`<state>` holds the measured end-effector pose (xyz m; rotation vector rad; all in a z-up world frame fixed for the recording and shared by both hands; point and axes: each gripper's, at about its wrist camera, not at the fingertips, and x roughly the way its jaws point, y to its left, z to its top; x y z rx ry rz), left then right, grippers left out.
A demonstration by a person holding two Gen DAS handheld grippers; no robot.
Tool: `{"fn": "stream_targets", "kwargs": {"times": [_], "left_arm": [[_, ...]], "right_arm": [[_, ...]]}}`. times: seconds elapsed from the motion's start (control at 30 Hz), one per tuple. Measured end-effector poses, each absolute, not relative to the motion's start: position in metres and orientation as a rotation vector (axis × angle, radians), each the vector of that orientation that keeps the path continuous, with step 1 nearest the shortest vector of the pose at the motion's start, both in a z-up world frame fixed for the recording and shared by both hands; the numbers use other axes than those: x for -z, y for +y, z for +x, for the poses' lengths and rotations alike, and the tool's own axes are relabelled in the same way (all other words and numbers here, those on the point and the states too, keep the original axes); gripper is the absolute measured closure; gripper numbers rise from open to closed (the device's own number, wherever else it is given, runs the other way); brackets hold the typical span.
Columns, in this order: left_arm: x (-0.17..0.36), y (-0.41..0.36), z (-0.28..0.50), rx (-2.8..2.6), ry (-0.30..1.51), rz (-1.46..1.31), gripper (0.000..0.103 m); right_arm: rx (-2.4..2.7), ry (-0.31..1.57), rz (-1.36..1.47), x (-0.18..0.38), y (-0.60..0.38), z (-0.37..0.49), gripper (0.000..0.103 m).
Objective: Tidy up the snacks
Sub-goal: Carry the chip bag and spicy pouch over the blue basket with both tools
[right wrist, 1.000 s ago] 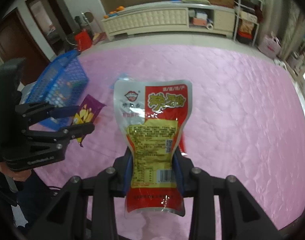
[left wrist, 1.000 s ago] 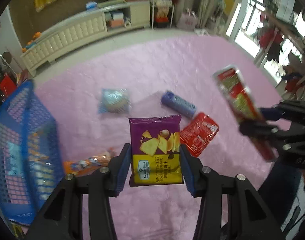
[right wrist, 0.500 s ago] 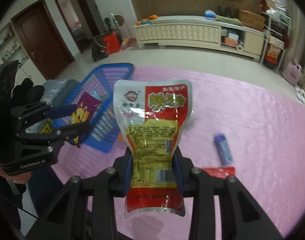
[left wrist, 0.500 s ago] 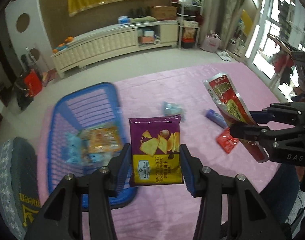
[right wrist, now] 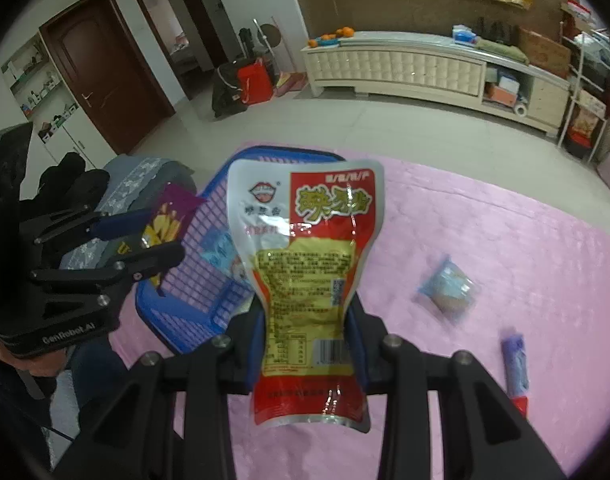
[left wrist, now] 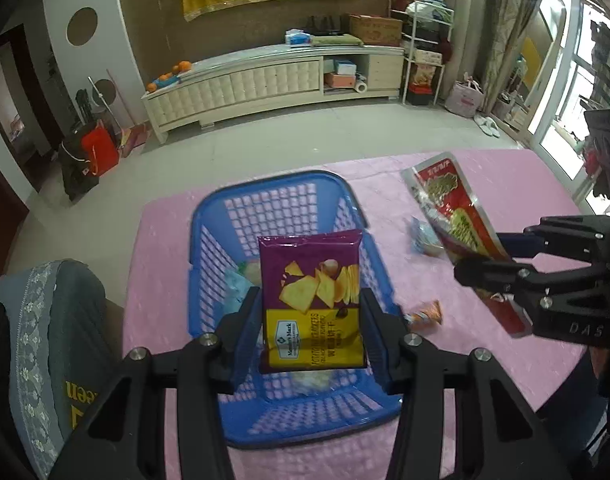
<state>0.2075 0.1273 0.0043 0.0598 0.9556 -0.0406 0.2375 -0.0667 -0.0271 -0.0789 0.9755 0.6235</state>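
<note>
My left gripper (left wrist: 311,320) is shut on a purple and yellow bag of potato crackers (left wrist: 311,300) and holds it directly over the blue plastic basket (left wrist: 281,200). A few packets lie in the basket's bottom, half hidden by the bag. My right gripper (right wrist: 307,336) is shut on a red and silver snack pouch (right wrist: 305,264), raised above the pink cloth just right of the basket (right wrist: 193,292). In the left wrist view that pouch (left wrist: 457,224) and the right gripper (left wrist: 501,256) hang at the right. The right wrist view shows the left gripper (right wrist: 145,240) with the purple bag (right wrist: 169,216) at the left.
On the pink table cover (right wrist: 505,240) lie a pale blue wrapped snack (right wrist: 449,288), a purple tube pack (right wrist: 515,364) and an orange packet (left wrist: 425,314). A chair with a grey cushion (left wrist: 45,340) stands left of the table. A cream sideboard (left wrist: 265,80) lines the far wall.
Both grippers have swept left across the table with their packs still held. The basket, at the far left a second ago, now lies right under the left gripper.
</note>
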Motion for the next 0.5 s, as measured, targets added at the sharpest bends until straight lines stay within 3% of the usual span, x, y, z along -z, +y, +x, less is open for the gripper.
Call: {"fn": "stream_targets", "kwargs": {"times": [0.5], "left_arm": [[0.043, 0.147, 0.266, 0.060, 1.024, -0.015, 0.058]], "right_arm": [[-0.639, 1.015, -0.130, 0.042, -0.025, 0.284, 0.063]]}}
